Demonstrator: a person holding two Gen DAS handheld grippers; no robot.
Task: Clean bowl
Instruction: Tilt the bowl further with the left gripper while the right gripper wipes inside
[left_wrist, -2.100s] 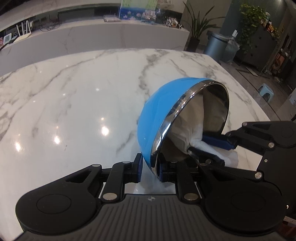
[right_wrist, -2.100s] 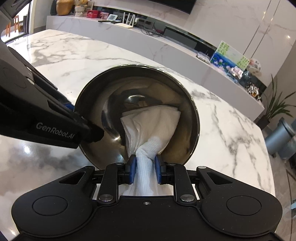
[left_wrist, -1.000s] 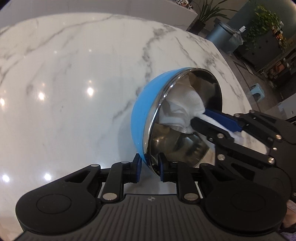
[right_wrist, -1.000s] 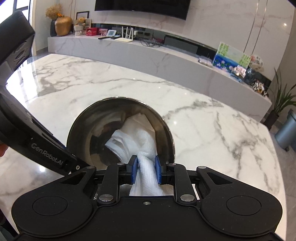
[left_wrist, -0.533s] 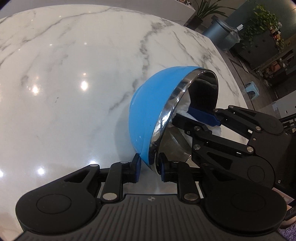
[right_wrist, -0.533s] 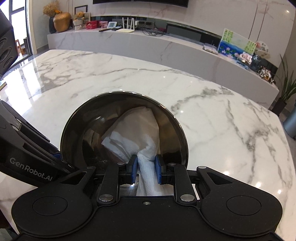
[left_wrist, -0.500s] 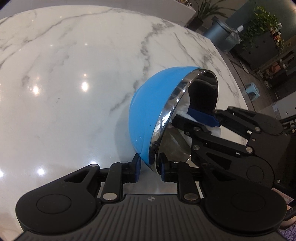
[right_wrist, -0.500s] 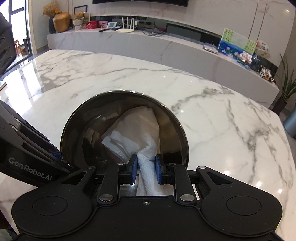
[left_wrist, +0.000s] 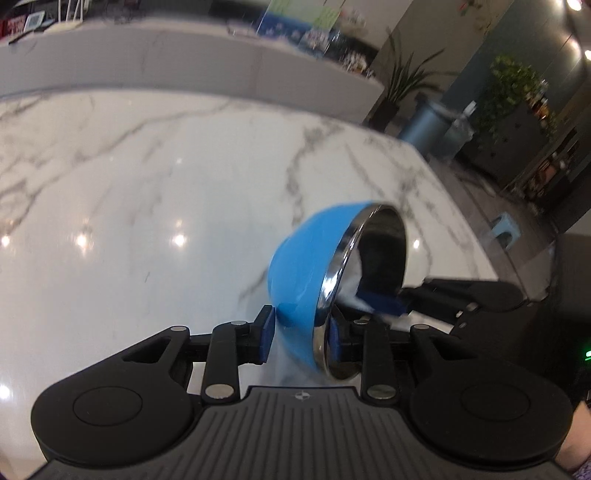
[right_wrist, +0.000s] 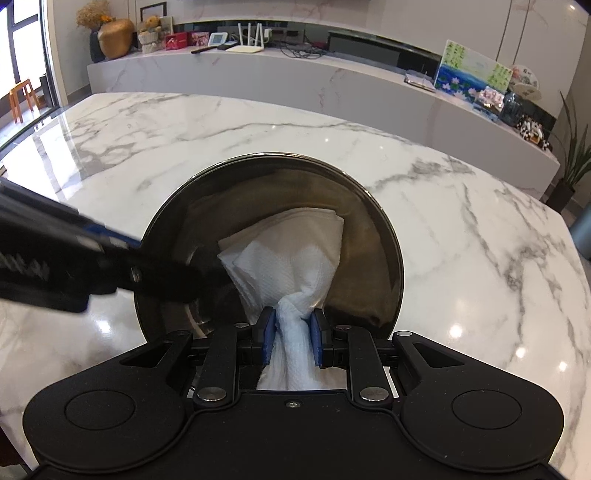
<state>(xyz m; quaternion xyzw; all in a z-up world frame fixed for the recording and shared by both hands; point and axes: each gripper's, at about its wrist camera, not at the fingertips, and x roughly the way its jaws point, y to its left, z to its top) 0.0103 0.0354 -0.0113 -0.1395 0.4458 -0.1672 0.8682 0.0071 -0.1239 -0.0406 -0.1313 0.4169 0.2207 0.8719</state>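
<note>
Right gripper (right_wrist: 291, 341) is clamped on a bunched white paper towel (right_wrist: 291, 258), blue pads pinching the twisted neck, with the loose part fanned out ahead of the fingertips against the inner wall of the bowl (right_wrist: 369, 258). Left gripper (left_wrist: 301, 332) straddles the near rim of the same bowl, blue outside, steel inside; its jaws have just been opening, and there's now a visible gap between the outer pad and the blue wall, so the grip looks loosened, though blur makes contact at the inner pad hard to call. The bowl stands tipped on edge, mouth toward the right gripper, low over the marble table (right_wrist: 480, 240). To wipe well, I'd judge the left needs to re-pinch the rim firmly before the right pushes, else the bowl may slide or roll off; then sweep the towel around the wall and base, keeping it bunched so the pads never scrape steel. Text: white lettering on the left gripper's arm is smeared, unreadable. Farther back, a painted card (right_wrist: 472, 74) on the counter carries green writing, too small to read.
</note>
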